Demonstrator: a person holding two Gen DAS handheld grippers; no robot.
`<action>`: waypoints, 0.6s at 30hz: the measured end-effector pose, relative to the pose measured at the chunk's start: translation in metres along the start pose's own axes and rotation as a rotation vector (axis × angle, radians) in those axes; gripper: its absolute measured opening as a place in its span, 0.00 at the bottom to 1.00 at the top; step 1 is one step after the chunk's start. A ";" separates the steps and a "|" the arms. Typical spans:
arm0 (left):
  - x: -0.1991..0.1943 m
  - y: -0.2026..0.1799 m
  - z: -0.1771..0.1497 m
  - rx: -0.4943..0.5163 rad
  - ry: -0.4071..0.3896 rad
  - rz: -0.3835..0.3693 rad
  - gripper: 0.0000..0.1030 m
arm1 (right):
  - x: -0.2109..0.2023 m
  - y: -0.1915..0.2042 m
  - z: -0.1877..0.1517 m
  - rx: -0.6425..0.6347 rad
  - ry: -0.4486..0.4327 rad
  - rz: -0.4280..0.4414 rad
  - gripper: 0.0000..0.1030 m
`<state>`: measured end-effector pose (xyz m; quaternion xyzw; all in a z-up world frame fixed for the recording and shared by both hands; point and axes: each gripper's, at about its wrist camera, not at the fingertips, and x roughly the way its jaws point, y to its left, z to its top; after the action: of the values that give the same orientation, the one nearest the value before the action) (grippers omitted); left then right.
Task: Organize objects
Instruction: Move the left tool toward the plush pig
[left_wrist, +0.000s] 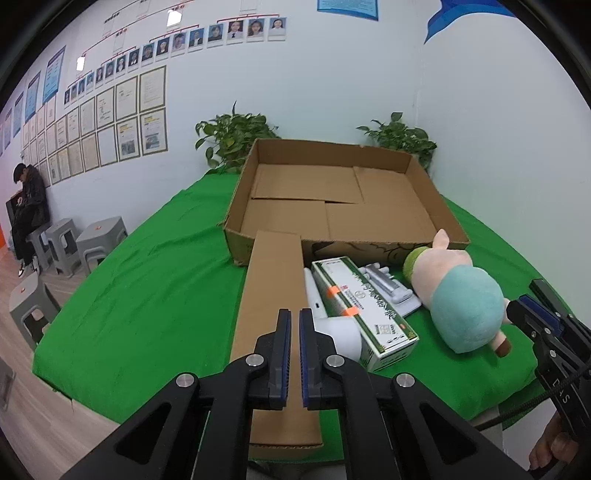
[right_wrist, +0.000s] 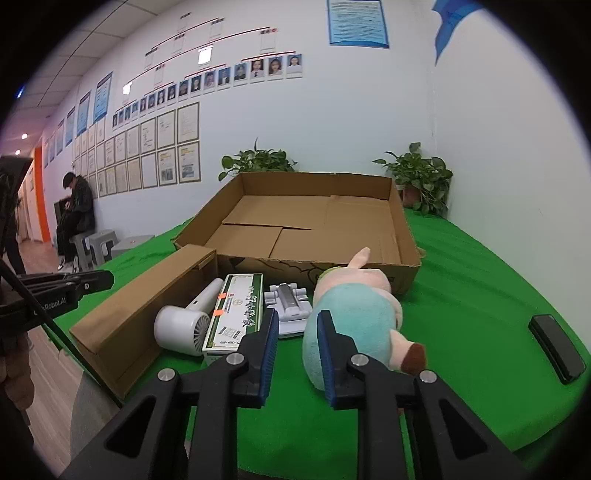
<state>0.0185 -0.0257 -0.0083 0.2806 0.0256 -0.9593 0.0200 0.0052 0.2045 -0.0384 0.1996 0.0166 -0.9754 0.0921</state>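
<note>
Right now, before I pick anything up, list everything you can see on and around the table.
open cardboard box: 1, brown, back of table, nothing inside
long carton: 1, brown, left of the row in front of the box
hair dryer: 1, white, beside the long carton
printed box: 1, green and white, orange tape, right of the dryer
plastic holder: 1, grey-white, behind the printed box
plush toy: 1, pink and teal, right of the row
black device: 1, far right on the cloth
green cloth: 1, covers the table
potted plants: 2, green, behind the box
stools: several, grey, on the floor at left
left gripper: nearly shut, holding nothing
right gripper: open, near the plush toy
</note>
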 end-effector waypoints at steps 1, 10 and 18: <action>-0.002 -0.001 0.002 0.004 -0.015 0.005 0.05 | 0.000 -0.002 0.001 0.007 0.006 -0.001 0.21; -0.009 -0.004 0.007 0.067 -0.106 0.024 1.00 | 0.012 -0.015 -0.003 0.059 0.074 0.045 1.00; 0.010 0.011 0.013 0.026 -0.053 -0.073 1.00 | 0.001 -0.013 -0.001 0.064 0.059 0.002 1.00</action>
<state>0.0035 -0.0380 -0.0027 0.2542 0.0227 -0.9667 -0.0181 0.0018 0.2171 -0.0397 0.2314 -0.0120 -0.9689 0.0864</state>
